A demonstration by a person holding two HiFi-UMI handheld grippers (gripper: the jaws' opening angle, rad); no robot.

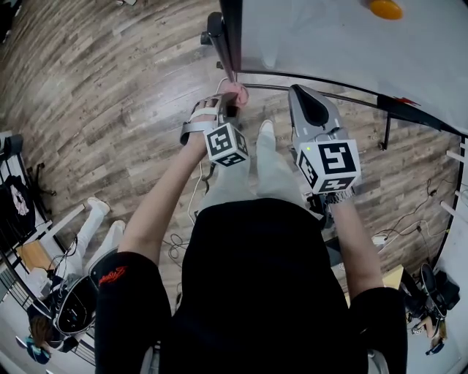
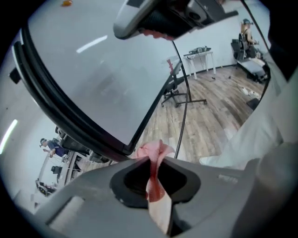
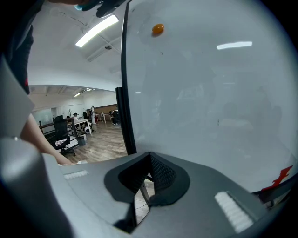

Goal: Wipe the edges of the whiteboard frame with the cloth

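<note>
The whiteboard (image 1: 329,40) stands in front of me, its black frame (image 1: 232,33) running down the left side to a lower corner. My left gripper (image 1: 230,101) is shut on a pink cloth (image 1: 235,92) right at that corner. In the left gripper view the cloth (image 2: 155,153) bunches out between the jaws of the left gripper (image 2: 154,162), just beside the frame corner (image 2: 125,148). My right gripper (image 1: 308,102) hovers by the bottom edge, shut with nothing in it. In the right gripper view, the right gripper (image 3: 150,162) faces the white surface near the frame's side bar (image 3: 123,93).
An orange magnet (image 1: 385,9) (image 3: 158,29) sticks to the board. A thin stand rod (image 2: 182,97) runs below the board. An office chair (image 2: 173,90) and a table (image 2: 200,55) stand on the wooden floor (image 1: 110,88). Equipment and cables lie at the lower left and right.
</note>
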